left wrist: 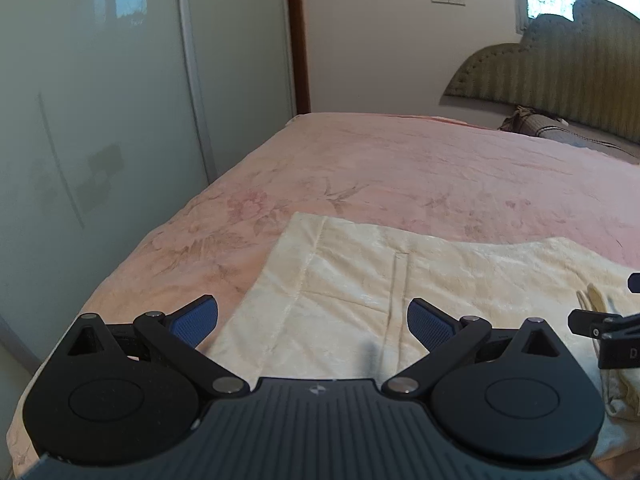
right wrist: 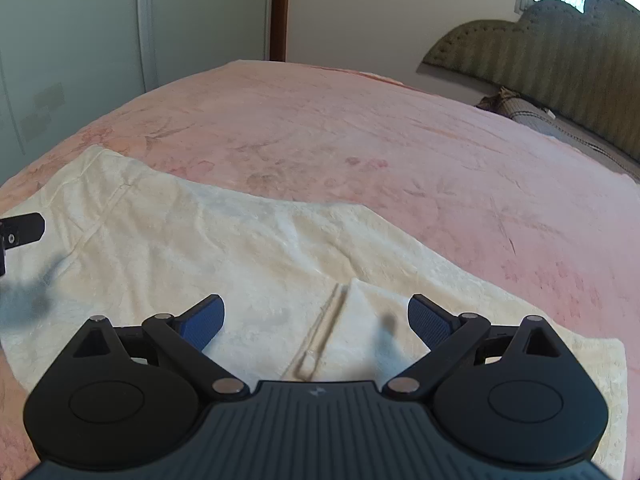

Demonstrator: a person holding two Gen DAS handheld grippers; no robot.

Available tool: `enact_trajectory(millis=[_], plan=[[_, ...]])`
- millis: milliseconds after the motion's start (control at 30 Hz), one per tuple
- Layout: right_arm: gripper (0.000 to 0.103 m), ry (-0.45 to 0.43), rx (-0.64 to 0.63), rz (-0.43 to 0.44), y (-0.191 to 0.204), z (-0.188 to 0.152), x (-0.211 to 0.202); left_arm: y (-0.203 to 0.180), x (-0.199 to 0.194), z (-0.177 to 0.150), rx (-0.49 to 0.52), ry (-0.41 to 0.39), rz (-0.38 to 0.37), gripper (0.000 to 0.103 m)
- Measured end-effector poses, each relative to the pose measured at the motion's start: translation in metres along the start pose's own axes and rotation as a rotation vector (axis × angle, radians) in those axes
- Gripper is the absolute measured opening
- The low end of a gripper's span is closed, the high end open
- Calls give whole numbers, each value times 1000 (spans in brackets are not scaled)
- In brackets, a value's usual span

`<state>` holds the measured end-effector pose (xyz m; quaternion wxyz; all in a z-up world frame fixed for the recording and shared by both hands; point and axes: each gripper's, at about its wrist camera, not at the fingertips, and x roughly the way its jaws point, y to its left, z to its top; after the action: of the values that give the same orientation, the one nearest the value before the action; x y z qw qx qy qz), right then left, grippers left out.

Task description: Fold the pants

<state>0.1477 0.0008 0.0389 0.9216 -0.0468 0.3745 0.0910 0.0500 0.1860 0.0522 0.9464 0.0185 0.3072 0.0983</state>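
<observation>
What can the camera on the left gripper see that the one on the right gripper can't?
Only the left wrist view shows the mirrored wardrobe doors close up and the pants' left edge by the bed's side. Only the right wrist view shows the pants' right end and a folded seam between the open right gripper. Both show the cream pants, pink blanket, headboard, and the open left gripper.
</observation>
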Motion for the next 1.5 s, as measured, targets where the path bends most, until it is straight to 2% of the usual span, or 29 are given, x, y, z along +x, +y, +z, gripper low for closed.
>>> enact_trajectory(millis=[67, 133, 200, 267, 300, 367, 467, 567, 667, 767, 833, 900, 933, 1000, 1067, 1167, 1300, 1367, 1433, 1467, 1500], plan=[[99, -45, -15, 15, 5, 1, -8, 11, -3, 3, -6, -19, 9, 103], [99, -194, -62, 50, 16, -2, -34, 26, -8, 5, -38, -46, 49, 103], [101, -377, -192, 111, 36, -9, -67, 46, -12, 8, -106, -67, 77, 103], [103, -482, -416, 160, 67, -24, -88, 66, -14, 10, -180, -75, 86, 103], [103, -487, -510, 159, 82, -31, -90, 73, -14, 9, -199, -73, 83, 103], [103, -424, -649, 139, 113, -43, -82, 84, -14, 9, -217, -42, 75, 103], [103, -375, -709, 234, 138, -59, -70, 97, -6, 7, -267, 44, 54, 102], [103, -320, -746, 255, 156, -64, -57, 115, 9, -3, -404, 157, -82, 102], [102, -293, -819, 209, 170, -73, -45, 128, 26, -15, -553, 253, -198, 102], [100, -297, -842, 178, 181, -72, -38, 133, 37, -23, -626, 302, -253, 102], [92, -316, -863, 144, 191, -69, -34, 131, 39, -25, -632, 302, -278, 102], [64, -338, -885, 123, 198, -67, -29, 128, 43, -23, -652, 309, -333, 102], [58, -342, -900, 126, 204, -66, -24, 127, 46, -22, -669, 315, -369, 102], [35, -346, -928, 138, 213, -65, -16, 124, 53, -20, -686, 325, -429, 102], [23, -372, -956, 132, 220, -66, -10, 123, 63, -19, -697, 340, -463, 102], [15, -391, -926, 155, 216, -62, -11, 126, 77, -19, -740, 348, -503, 102], [13, -346, -671, 320, 180, -29, -21, 129, 99, -14, -825, 362, -555, 102], [13, -337, -594, 372, 163, -18, -24, 129, 107, -12, -870, 355, -573, 101], [13, -333, -572, 390, 157, -14, -26, 127, 115, -9, -882, 370, -583, 97], [13, -330, -577, 400, 155, -14, -27, 125, 118, -7, -879, 374, -590, 84], [13, -317, -588, 420, 154, -14, -28, 123, 120, -6, -875, 389, -595, 59]])
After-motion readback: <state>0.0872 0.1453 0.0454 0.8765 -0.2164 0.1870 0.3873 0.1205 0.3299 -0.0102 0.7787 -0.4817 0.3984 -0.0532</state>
